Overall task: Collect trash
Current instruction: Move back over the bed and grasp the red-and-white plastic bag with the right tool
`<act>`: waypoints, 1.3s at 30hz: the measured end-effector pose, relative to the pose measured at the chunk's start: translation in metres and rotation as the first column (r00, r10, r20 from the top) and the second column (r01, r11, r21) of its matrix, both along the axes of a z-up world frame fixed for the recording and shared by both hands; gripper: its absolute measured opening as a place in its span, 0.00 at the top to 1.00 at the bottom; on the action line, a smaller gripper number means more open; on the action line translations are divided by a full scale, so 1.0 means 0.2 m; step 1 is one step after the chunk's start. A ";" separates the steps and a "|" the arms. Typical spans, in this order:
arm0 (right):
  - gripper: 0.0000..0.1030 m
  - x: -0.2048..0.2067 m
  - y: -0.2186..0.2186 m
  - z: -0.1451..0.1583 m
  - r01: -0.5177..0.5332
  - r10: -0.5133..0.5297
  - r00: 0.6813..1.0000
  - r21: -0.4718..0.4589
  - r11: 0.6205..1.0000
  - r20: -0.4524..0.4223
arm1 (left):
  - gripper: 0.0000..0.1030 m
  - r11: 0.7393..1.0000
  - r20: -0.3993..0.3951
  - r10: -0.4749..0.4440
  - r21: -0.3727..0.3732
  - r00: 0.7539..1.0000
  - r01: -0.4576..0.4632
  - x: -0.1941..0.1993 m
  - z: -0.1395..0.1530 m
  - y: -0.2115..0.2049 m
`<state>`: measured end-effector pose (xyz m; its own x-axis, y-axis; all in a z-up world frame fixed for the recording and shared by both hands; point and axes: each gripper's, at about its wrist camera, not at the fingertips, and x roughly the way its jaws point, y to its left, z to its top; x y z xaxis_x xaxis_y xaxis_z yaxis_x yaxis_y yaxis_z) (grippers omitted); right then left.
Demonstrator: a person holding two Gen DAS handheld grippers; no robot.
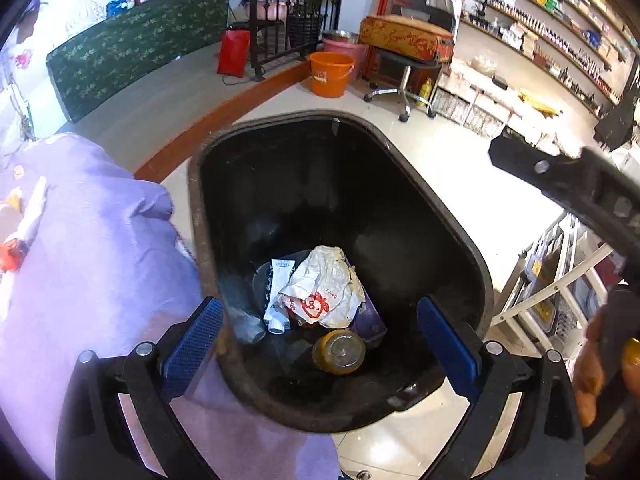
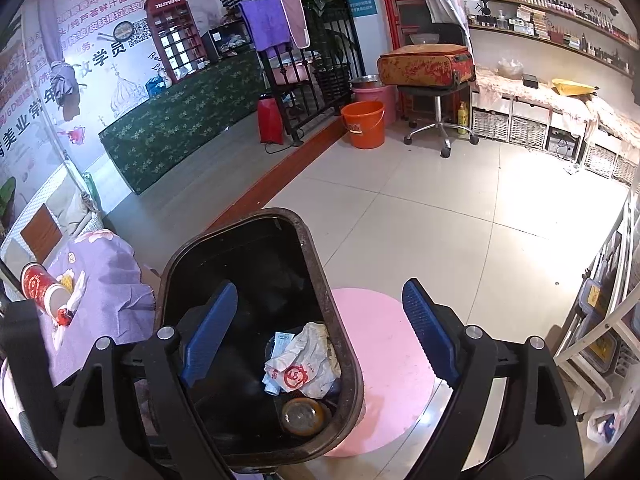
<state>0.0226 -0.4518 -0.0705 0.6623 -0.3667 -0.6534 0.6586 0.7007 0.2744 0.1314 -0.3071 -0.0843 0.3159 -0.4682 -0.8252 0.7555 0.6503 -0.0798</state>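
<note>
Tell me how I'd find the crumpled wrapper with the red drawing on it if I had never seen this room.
Look for the black trash bin standing on the tiled floor beside the purple-covered table. At its bottom lies the crumpled white wrapper, between a white tube and a round amber jar. It alone carries a red cartoon face stamp.

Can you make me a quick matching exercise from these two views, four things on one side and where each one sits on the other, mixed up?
Things:
1. crumpled wrapper
2. red paper cup
3. orange bucket
4. suitcase

Places:
A. on the swivel stool
B. inside the black bin
C. on the purple cloth
D. on the floor by the wooden step

Pairs: 1-B, 2-C, 3-D, 4-A
</note>
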 end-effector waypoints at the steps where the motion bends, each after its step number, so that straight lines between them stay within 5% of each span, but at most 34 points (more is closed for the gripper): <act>1: 0.17 0.01 0.00 0.00 -0.005 0.005 1.000 0.003 1.000 0.002 | 0.06 1.000 0.006 0.009 -0.008 1.000 -0.009 0.00 0.01 0.03; 12: 0.13 0.25 0.21 -0.01 -0.256 0.255 0.967 0.045 0.966 0.016 | 0.06 0.983 0.078 0.141 -0.129 0.987 -0.130 -0.01 0.11 0.47; 25: 0.13 0.69 0.79 0.05 -0.608 0.609 0.794 0.047 0.793 -0.001 | 0.06 0.903 0.029 0.408 -0.160 0.912 -0.399 0.11 0.12 0.91; 31: 0.13 0.87 1.04 0.10 -0.738 0.735 0.675 -0.028 0.675 -0.074 | 0.06 0.862 0.016 0.488 -0.165 0.873 -0.479 0.15 0.13 1.05; 39: 0.13 1.09 1.22 0.16 -0.801 0.790 0.597 -0.062 0.595 -0.136 | 0.06 0.836 -0.026 0.527 -0.164 0.850 -0.523 0.14 0.08 1.20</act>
<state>0.2404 -0.2071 -0.0390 0.6688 0.2100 -0.7131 -0.1594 0.9775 0.1384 0.1600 -0.0667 -0.0682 0.5664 -0.3513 -0.7455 0.3066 0.9295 -0.2051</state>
